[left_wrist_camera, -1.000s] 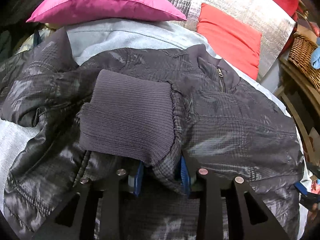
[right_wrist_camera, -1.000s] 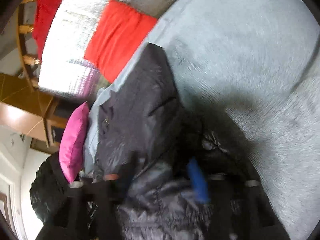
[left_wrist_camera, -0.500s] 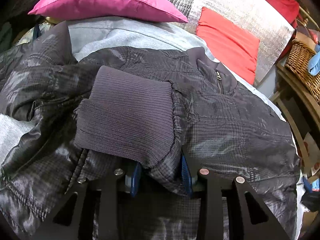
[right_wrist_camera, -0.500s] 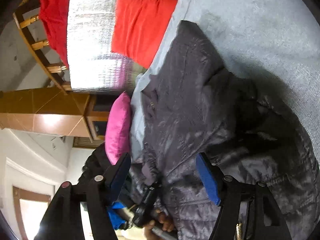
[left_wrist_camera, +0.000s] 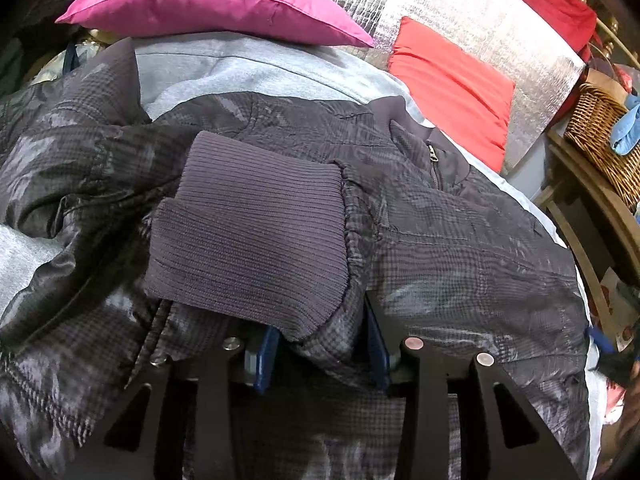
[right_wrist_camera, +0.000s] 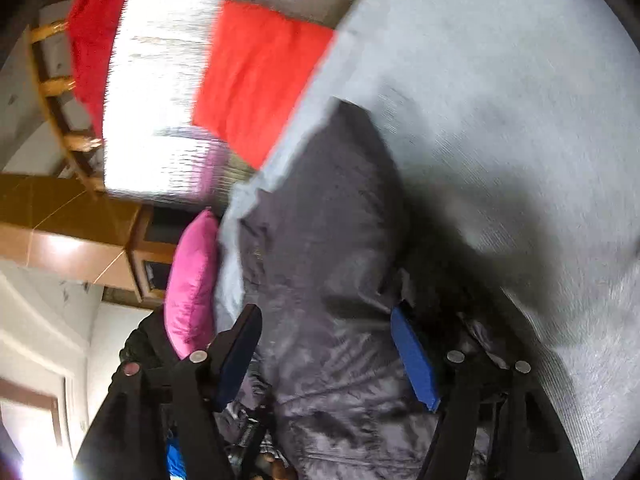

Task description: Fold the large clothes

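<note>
Left wrist view: a woven wicker basket [left_wrist_camera: 604,136] stands far to the right of the jaws, a blue cloth [left_wrist_camera: 625,136] hanging over its rim. The left gripper [left_wrist_camera: 320,350] angles downward over a dark grey checked padded jacket [left_wrist_camera: 460,256] spread on a pale grey bed cover [left_wrist_camera: 224,72]. Its jaws are opening, with the end of the sleeve between the blue pads [left_wrist_camera: 266,354], and the ribbed knit cuff [left_wrist_camera: 256,232] lies just ahead of them on the jacket body. Beyond the cuff lie the collar and zip [left_wrist_camera: 434,160], then a magenta cushion [left_wrist_camera: 208,4], a red cushion [left_wrist_camera: 452,84] and a silver quilted foil panel [left_wrist_camera: 472,20].

Right wrist view, blurred: the right gripper [right_wrist_camera: 328,356] is rolled sideways, jaws well apart, nothing pressed between its pads [right_wrist_camera: 414,354]. The jacket [right_wrist_camera: 328,248] lies between and ahead of them, the bed cover [right_wrist_camera: 500,100] to their right. Whether the fabric touches either pad I cannot tell.
</note>
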The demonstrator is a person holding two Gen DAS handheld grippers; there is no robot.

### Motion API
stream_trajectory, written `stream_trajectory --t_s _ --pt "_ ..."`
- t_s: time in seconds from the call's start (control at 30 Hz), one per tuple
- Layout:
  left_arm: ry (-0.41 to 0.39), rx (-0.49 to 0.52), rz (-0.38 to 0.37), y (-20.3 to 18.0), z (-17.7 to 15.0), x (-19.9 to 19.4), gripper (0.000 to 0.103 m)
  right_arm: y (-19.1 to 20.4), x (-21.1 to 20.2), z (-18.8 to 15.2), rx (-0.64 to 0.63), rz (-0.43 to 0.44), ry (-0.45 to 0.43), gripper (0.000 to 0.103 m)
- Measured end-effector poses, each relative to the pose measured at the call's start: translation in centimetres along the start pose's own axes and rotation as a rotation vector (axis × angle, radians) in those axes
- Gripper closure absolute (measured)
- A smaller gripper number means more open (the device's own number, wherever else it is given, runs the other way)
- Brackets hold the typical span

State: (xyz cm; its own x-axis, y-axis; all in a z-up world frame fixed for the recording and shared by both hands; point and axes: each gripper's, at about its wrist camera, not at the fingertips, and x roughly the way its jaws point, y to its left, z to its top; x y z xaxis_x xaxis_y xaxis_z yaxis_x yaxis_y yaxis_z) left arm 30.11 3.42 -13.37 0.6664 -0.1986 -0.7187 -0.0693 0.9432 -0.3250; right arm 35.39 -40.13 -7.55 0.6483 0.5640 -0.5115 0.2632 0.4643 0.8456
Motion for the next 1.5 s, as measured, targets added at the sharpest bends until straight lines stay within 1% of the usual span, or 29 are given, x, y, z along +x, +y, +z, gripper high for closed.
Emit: stream_trajectory --t_s 0.07,0.13,0.17,0.27,0.33,0.37,0.4,0.43,0.5,0.57,0.6,0.63,0.67,0.73,0.77,0.8,0.83,0.9,0.97,1.03,1.07,1.13,1.17,1.27,1.33,1.37,1.4,1.47,1.5 --pt "-0.001 0.000 -0.004 0.0 0.0 0.0 0.062 1.3 -0.8 1.5 -0.067 -0.040 -0.050 0.032" --pt "-0.003 -0.002 -0.007 0.0 0.0 0.0 0.062 1.9 -0.7 3.1 -0.106 -0.131 -0.093 0.032" --pt "-0.004 -0.004 -0.010 0.0 0.1 0.0 0.062 2.0 -0.1 3.9 -0.136 -0.201 -0.103 0.032" --pt "-0.006 -0.007 -0.014 0.0 0.1 -0.1 0.062 2.4 2.6 5.8 -0.230 -0.309 -0.061 0.032" --pt "-0.008 -0.009 -0.018 0.1 0.1 -0.1 0.062 2.4 4.6 6.8 -0.281 -0.342 -0.017 0.032" --pt "-0.008 -0.008 -0.019 0.1 0.1 -0.1 0.062 2.3 5.1 7.1 -0.297 -0.361 -0.013 0.039" --pt "-0.009 -0.009 -0.022 0.1 0.1 -0.2 0.062 2.2 5.7 7.4 -0.312 -0.363 0.005 0.071" --pt "-0.009 -0.012 -0.026 0.2 0.1 -0.2 0.062 2.4 6.4 7.6 -0.341 -0.366 0.034 0.081" --pt "-0.010 -0.014 -0.035 0.3 0.1 -0.2 0.060 4.3 5.8 7.2 -0.467 -0.414 -0.013 0.088" --pt "-0.010 -0.010 -0.041 0.2 0.1 -0.2 0.055 5.0 5.4 7.2 -0.526 -0.491 -0.063 0.088" --pt "-0.010 -0.005 -0.038 0.1 0.1 -0.2 0.055 4.3 5.9 7.6 -0.528 -0.541 -0.055 0.088" --pt "-0.009 0.001 -0.032 0.0 0.1 -0.1 0.055 3.5 6.3 7.8 -0.518 -0.560 -0.035 0.088" --pt "-0.008 0.003 -0.028 -0.1 0.1 -0.1 0.055 3.0 6.5 7.8 -0.512 -0.562 -0.020 0.083" --pt "-0.008 0.005 -0.026 -0.1 0.1 -0.1 0.055 2.7 4.9 7.6 -0.485 -0.517 -0.066 0.077" --pt "-0.008 0.005 -0.026 -0.1 0.1 -0.1 0.055 2.7 3.5 7.4 -0.449 -0.487 -0.103 0.065" --pt "-0.008 0.005 -0.026 -0.2 0.1 -0.1 0.055 2.8 2.1 7.1 -0.422 -0.462 -0.130 0.038" --pt "-0.007 0.006 -0.025 -0.2 0.1 -0.1 0.055 3.1 0.7 6.6 -0.402 -0.432 -0.159 0.031" --pt "-0.007 0.008 -0.023 -0.3 0.1 0.0 0.055 4.1 -1.0 5.2 -0.400 -0.369 -0.163 0.030" --pt "-0.006 0.012 -0.021 -0.4 0.1 0.0 0.055 4.8 -2.5 2.7 -0.378 -0.238 -0.102 0.030" --pt "-0.006 0.013 -0.021 -0.4 0.1 0.0 0.055 4.8 -2.3 0.5 -0.352 -0.160 -0.036 0.030" --pt "-0.005 0.013 -0.020 -0.4 0.2 0.1 0.055 4.4 -2.0 -0.2 -0.344 -0.153 -0.013 0.030" --pt "-0.003 0.024 -0.010 -0.7 0.2 0.1 0.054 1.8 -0.7 -0.7 -0.304 -0.249 0.029 0.030" --pt "-0.003 0.029 -0.004 -0.8 0.2 0.2 0.054 0.5 -0.2 -0.6 -0.267 -0.257 0.043 0.034" --pt "-0.001 0.033 0.003 -0.9 0.2 0.2 0.054 1.7 -1.5 -0.9 -0.276 -0.260 0.004 0.033" --pt "-0.001 0.041 0.012 -1.0 0.2 0.2 0.054 3.6 -2.8 -1.8 -0.326 -0.207 -0.010 0.033" --pt "-0.001 0.044 0.016 -1.1 0.2 0.2 0.054 4.3 -3.2 -2.2 -0.350 -0.184 -0.014 0.029" --pt "0.001 0.048 0.022 -1.2 0.2 0.3 0.054 4.3 -3.2 -2.6 -0.358 -0.207 -0.025 0.023" --pt "0.009 0.067 0.032 -1.5 0.3 0.4 0.050 2.3 -1.2 -2.4 -0.348 -0.307 0.015 0.021" --pt "0.014 0.077 0.043 -1.8 0.4 0.3 0.049 0.8 -0.5 -2.2 -0.309 -0.308 0.046 0.021"
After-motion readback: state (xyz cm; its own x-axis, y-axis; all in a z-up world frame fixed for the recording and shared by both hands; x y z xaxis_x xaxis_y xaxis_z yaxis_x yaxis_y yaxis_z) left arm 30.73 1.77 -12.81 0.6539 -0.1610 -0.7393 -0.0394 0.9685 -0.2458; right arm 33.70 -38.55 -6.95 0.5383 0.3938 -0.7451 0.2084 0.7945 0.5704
